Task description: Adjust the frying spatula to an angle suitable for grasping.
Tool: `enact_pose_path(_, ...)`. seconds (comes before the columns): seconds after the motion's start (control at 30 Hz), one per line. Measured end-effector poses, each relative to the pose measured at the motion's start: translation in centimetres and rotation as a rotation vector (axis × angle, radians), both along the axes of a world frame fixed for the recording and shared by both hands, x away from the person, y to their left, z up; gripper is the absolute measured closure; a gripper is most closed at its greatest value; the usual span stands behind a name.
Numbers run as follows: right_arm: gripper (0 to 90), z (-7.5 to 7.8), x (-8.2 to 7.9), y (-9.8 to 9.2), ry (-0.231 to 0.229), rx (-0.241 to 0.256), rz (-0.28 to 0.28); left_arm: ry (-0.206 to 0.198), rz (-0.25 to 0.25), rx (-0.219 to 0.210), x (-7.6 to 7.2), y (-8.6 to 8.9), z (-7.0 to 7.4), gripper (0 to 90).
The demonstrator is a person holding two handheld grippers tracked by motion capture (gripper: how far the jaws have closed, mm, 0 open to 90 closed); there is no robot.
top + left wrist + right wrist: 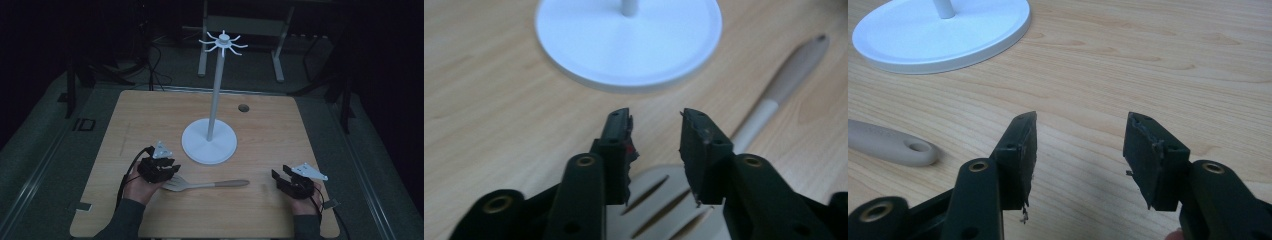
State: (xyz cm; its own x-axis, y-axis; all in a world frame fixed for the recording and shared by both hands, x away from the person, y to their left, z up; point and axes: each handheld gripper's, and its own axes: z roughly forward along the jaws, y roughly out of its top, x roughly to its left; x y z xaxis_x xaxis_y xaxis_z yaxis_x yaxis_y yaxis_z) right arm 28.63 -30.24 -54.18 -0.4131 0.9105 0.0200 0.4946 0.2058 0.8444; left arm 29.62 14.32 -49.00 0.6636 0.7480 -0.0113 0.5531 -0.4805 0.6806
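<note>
A beige slotted spatula (205, 184) lies flat on the wooden table (260, 135), handle pointing right. Its slotted head (664, 200) sits just under my left gripper (655, 125), whose jaws stand open above it, holding nothing. In the high view the left gripper (170, 170) is at the spatula's head end. My right gripper (1080, 130) is open over bare wood, with the spatula's handle tip (890, 144) off to its left. The high view places the right gripper (282, 176) near the front right of the table. A white stand (209, 142) with a tall pole and hooked top (223, 43) rises mid-table.
The stand's round base (624, 40) lies just beyond the left gripper, and also shows as a white disc (943, 35) ahead-left of the right one. A small dark hole (243, 107) marks the table's far side. Dark floor and metal frame legs (278, 55) surround the table.
</note>
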Motion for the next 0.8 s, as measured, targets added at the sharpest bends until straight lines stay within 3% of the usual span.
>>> enact_pose_path(0.03,47.2,0.0,0.0,0.0,0.0,0.0,0.0,0.0,0.0,0.0,0.0,0.0,0.0,69.0)
enact_pose_path(0.13,46.4,0.0,0.0,-0.2,0.002,0.007,-0.005,0.038,-0.062,0.026,0.1,-0.9,-0.7,70.2)
enact_pose_path(0.27,46.2,0.0,0.0,-0.2,0.001,0.007,-0.004,0.055,-0.131,0.052,0.3,-2.3,-1.1,70.4)
enact_pose_path(0.63,46.1,0.0,0.1,-0.3,0.002,0.01,-0.007,0.089,-0.244,0.135,1.0,-6.7,-2.1,71.2)
enact_pose_path(0.7,46.1,0.0,0.1,-0.3,0.001,0.009,-0.008,0.089,-0.244,0.135,1.0,-6.7,-2.1,71.2)
enact_pose_path(0.73,45.7,0.0,0.1,-0.4,0.002,0.013,-0.011,0.102,-0.277,0.164,1.3,-8.1,-2.4,71.0)
enact_pose_path(0.8,45.1,0.0,0.1,-0.4,0.003,0.014,-0.015,0.126,-0.293,0.182,1.6,-8.7,-2.7,70.6)
